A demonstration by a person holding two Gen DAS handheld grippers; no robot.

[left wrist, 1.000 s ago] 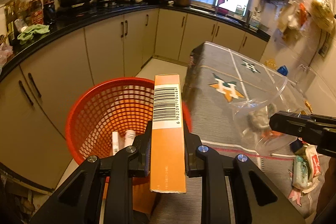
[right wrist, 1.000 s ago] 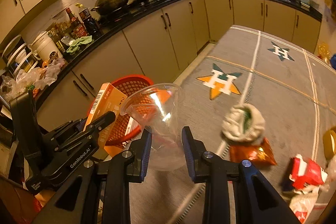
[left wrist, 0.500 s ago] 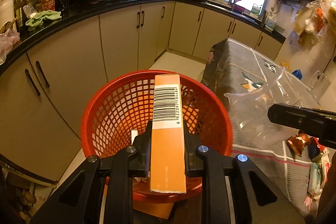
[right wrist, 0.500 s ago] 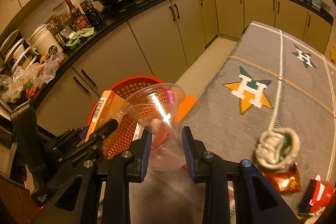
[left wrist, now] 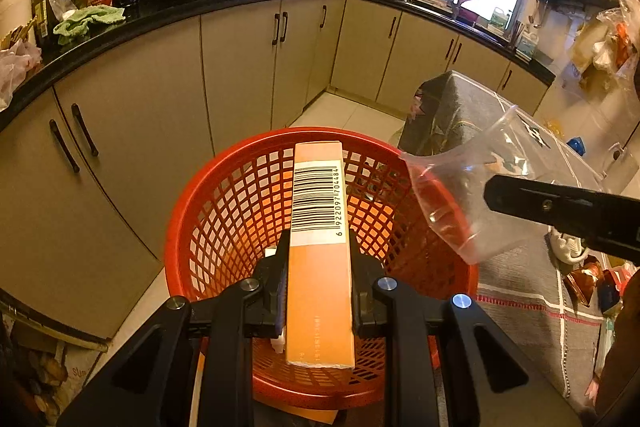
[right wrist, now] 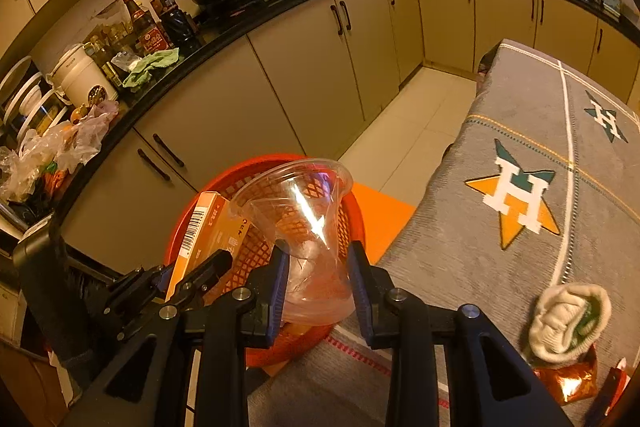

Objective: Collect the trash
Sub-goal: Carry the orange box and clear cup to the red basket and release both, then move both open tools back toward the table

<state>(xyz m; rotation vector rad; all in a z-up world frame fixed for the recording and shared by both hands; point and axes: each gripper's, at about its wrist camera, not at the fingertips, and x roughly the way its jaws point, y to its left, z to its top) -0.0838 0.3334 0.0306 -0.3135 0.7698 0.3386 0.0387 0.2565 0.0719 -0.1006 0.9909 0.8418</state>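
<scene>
One orange card box, barcoded, clamped in my left jaws; one clear crumpled plastic cup in my right jaws; one red lattice basket below.

The basket stands on the floor between the cabinets on its left and the table on its right. The carton hangs above the basket, the cup over its right rim. Wrappers lie on the table.

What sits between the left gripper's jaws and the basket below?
Left wrist view: only the orange barcoded carton clamped in the left gripper, held over the red mesh basket.
</scene>
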